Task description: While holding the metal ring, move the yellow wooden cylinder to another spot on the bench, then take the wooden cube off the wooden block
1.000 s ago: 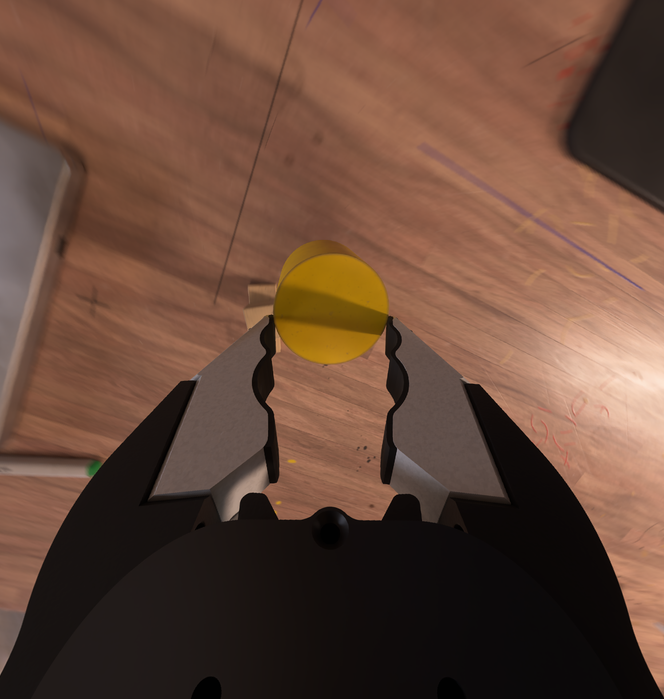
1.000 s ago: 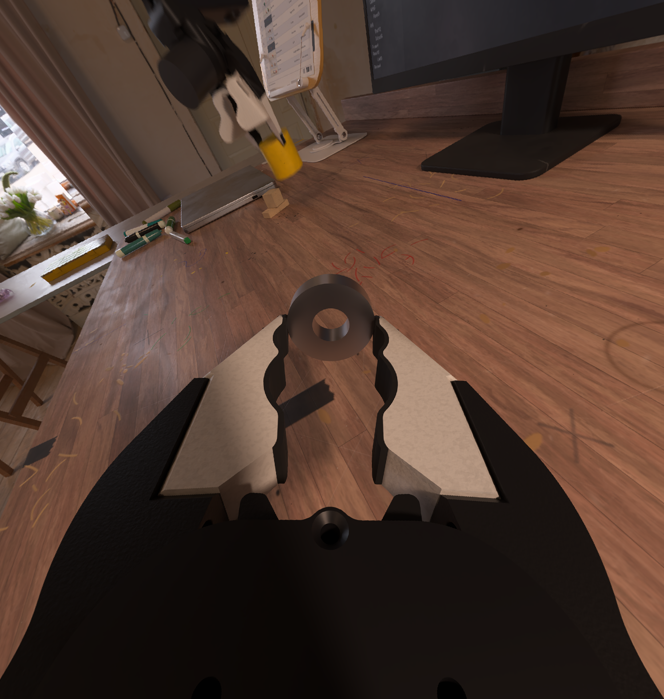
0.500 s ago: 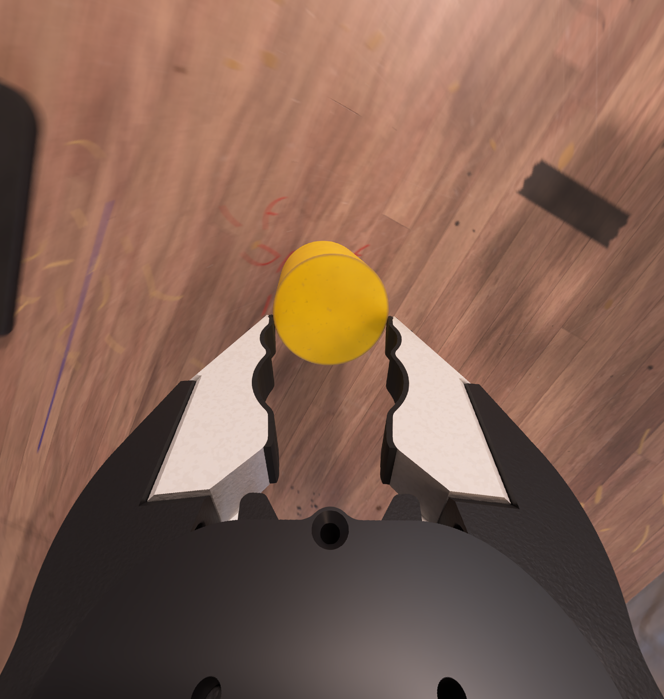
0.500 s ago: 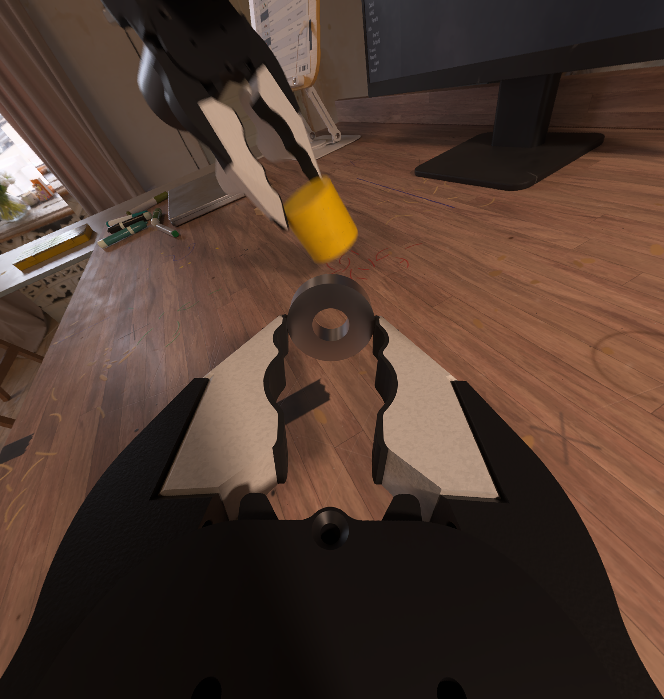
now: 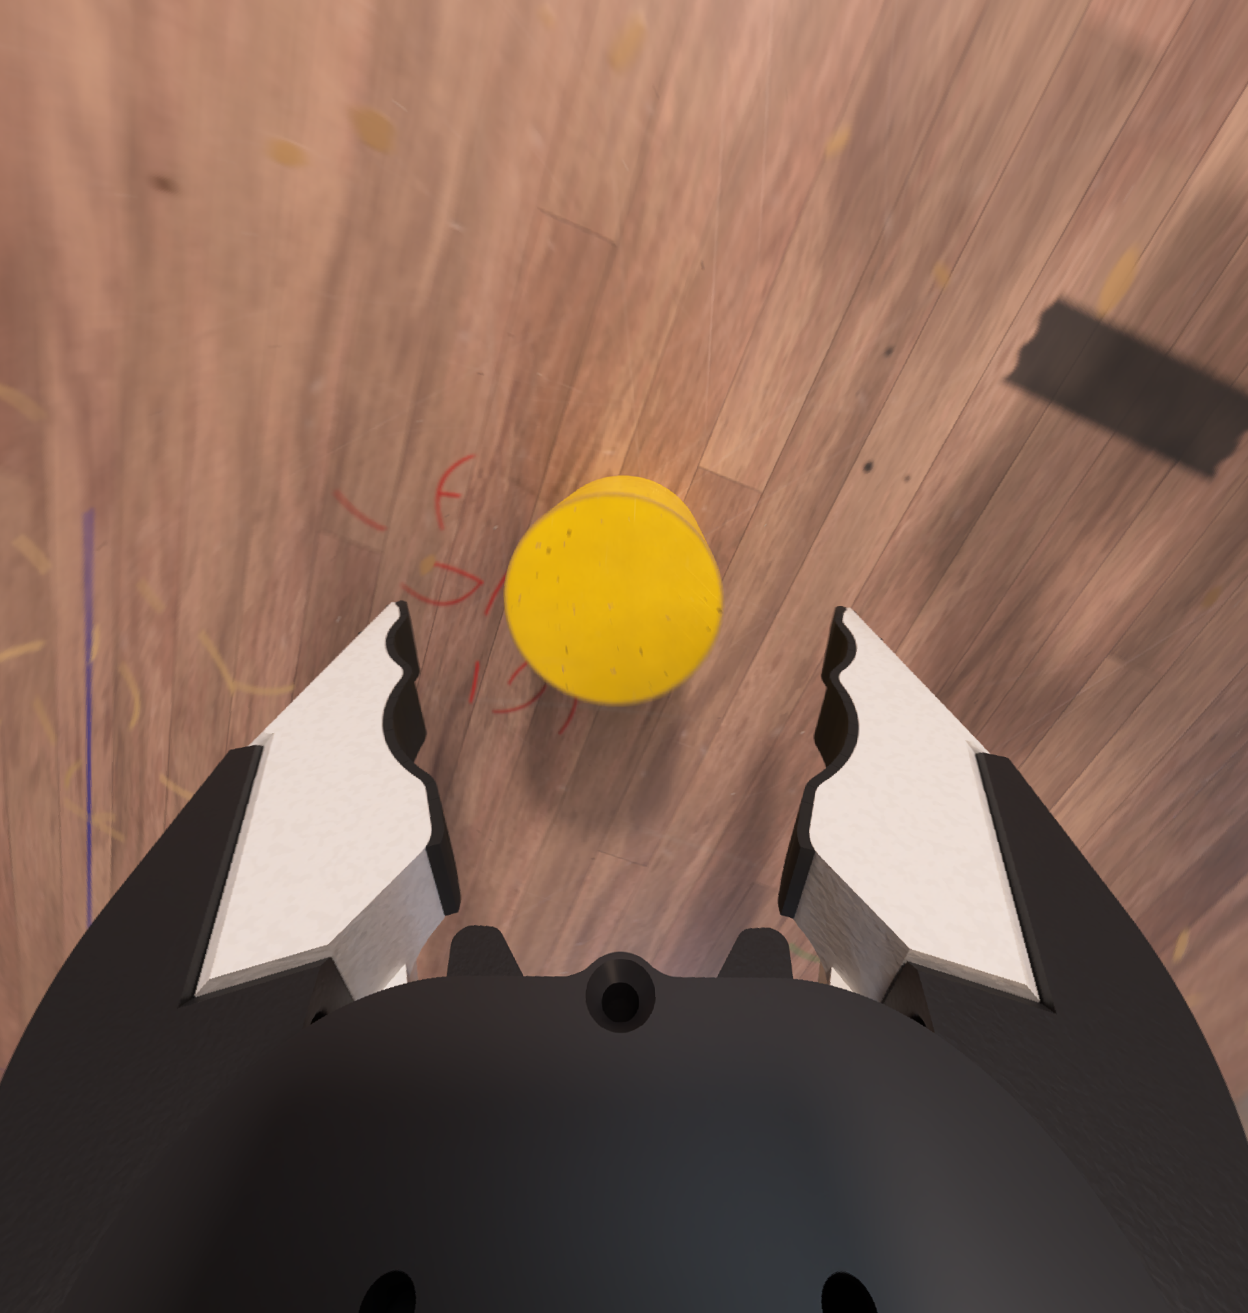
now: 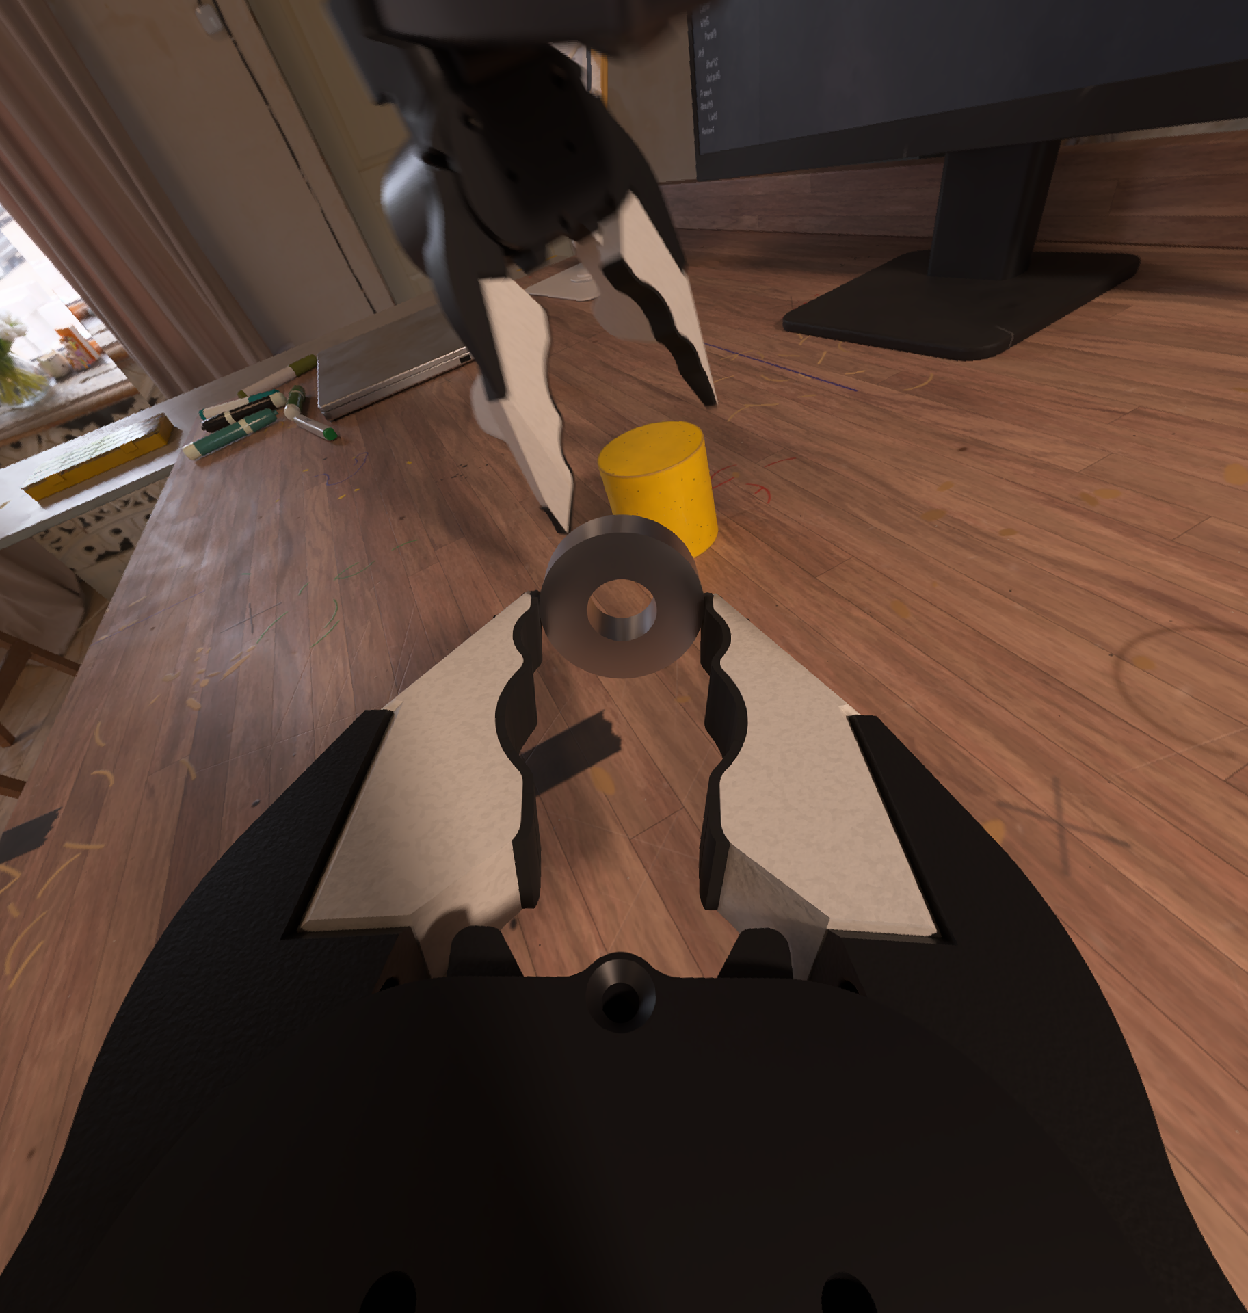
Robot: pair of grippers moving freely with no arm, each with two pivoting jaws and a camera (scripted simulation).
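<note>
The yellow wooden cylinder (image 5: 612, 597) stands upright on the bench, over red scribbles. My left gripper (image 5: 619, 617) is open and hangs above it, with the fingers spread clear of its sides. In the right wrist view the cylinder (image 6: 658, 490) stands just beyond the metal ring (image 6: 619, 605), and the left gripper (image 6: 635, 455) is above it, open. My right gripper (image 6: 621, 608) is shut on the grey metal ring and holds it above the bench. The wooden cube and the wooden block are not in view.
A black monitor base (image 6: 962, 305) stands at the back right. A flat grey case (image 6: 393, 369) and several markers (image 6: 251, 419) lie at the back left, near the bench's left edge. A black tape strip (image 5: 1132, 398) lies on the bench to the right of the cylinder.
My left gripper carried the cylinder from near the grey case to the red scribbles, set it down upright and opened. My right gripper kept hold of the ring.
</note>
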